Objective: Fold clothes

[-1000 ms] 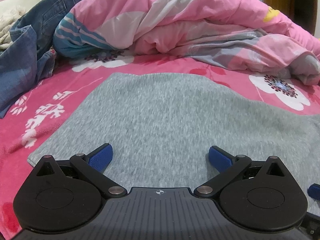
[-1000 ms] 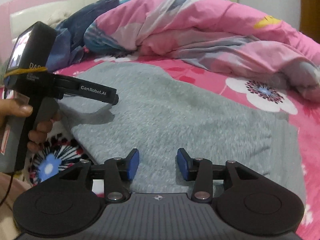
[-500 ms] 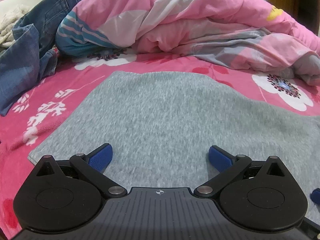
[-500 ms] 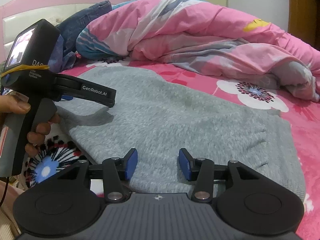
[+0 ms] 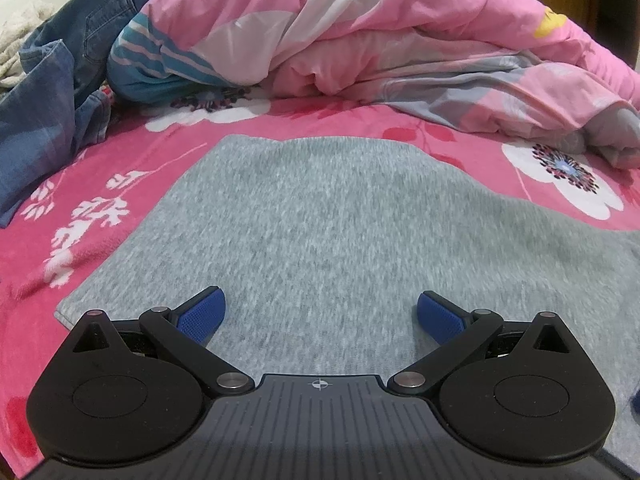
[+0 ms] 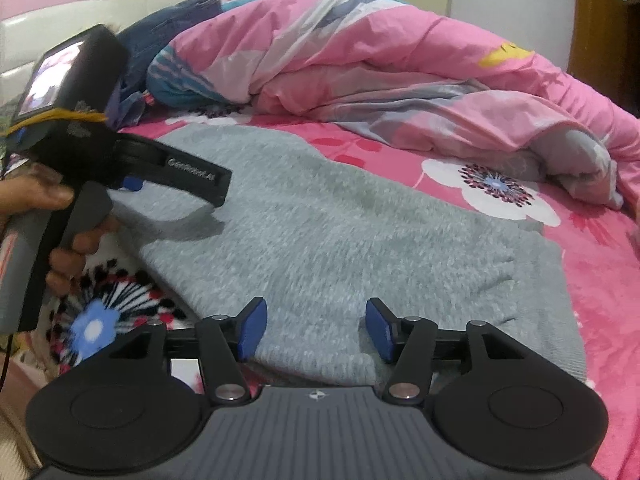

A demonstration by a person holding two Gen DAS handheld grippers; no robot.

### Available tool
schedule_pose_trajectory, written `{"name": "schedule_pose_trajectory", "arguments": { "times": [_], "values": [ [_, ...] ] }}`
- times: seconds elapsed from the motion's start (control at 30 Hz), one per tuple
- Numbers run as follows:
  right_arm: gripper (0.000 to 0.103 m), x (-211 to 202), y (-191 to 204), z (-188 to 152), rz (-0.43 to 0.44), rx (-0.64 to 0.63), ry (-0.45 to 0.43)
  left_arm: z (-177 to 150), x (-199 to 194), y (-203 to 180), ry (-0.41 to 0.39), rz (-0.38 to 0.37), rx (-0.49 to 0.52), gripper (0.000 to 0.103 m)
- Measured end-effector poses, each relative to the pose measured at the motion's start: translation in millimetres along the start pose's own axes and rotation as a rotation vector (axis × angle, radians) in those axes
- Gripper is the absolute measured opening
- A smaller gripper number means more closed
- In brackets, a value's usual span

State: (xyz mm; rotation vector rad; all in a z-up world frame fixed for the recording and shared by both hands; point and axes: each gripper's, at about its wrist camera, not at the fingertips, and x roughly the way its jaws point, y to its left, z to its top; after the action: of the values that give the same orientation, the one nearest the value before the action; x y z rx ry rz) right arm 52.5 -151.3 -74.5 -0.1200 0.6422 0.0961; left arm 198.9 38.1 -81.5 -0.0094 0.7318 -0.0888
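On the pink flowered bed [image 5: 100, 184], pushed back to the far side, a bunched pink duvet [image 5: 400, 48], probably heaped there to leave open sheet for working. To the far left, crumpled blue jeans [image 5: 52, 92], lying loose in no folded shape, likely waiting their turn.

In the middle of the freed space, spread flat and smooth on the sheet, the grey knit garment [image 5: 320, 220]: straight edge along the left, a wider lobe running off to the right, near hem just under both tools. Hard to say whether single or doubled; a thicker lip at the near edge in the right wrist view hints at more than one layer. Fits equally a piece laid out ready for folding and one already brought over on itself and smoothed.

Low over the near left part of the grey cloth, the left claw [image 5: 320, 316], spread wide, nothing between its blue pads [image 5: 202, 314]; seen from the right wrist view as a black handle gripped in a hand [image 6: 36, 200], nose angled down toward the fabric. At the near hem further right, the right claw [image 6: 316, 328], parted less widely, also holding nothing, its tips about level with the cloth edge. Both seemingly kept parted and close to that hem so as to be ready for a pinch
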Motion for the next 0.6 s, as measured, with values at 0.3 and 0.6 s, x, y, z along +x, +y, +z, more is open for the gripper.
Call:
{"name": "schedule_pose_trajectory", "arguments": {
  "times": [0.3,0.6],
  "values": [
    [0.057,-31,-6,12,0.067,-0.038,-0.08,0,-1,0,0.001,-0.003,0.002,0.103],
    [0.057,-8,-10,21,0.036,-0.026,-0.081,0,-2,2,0.005,-0.019,0.009,0.103]
  ]
}}
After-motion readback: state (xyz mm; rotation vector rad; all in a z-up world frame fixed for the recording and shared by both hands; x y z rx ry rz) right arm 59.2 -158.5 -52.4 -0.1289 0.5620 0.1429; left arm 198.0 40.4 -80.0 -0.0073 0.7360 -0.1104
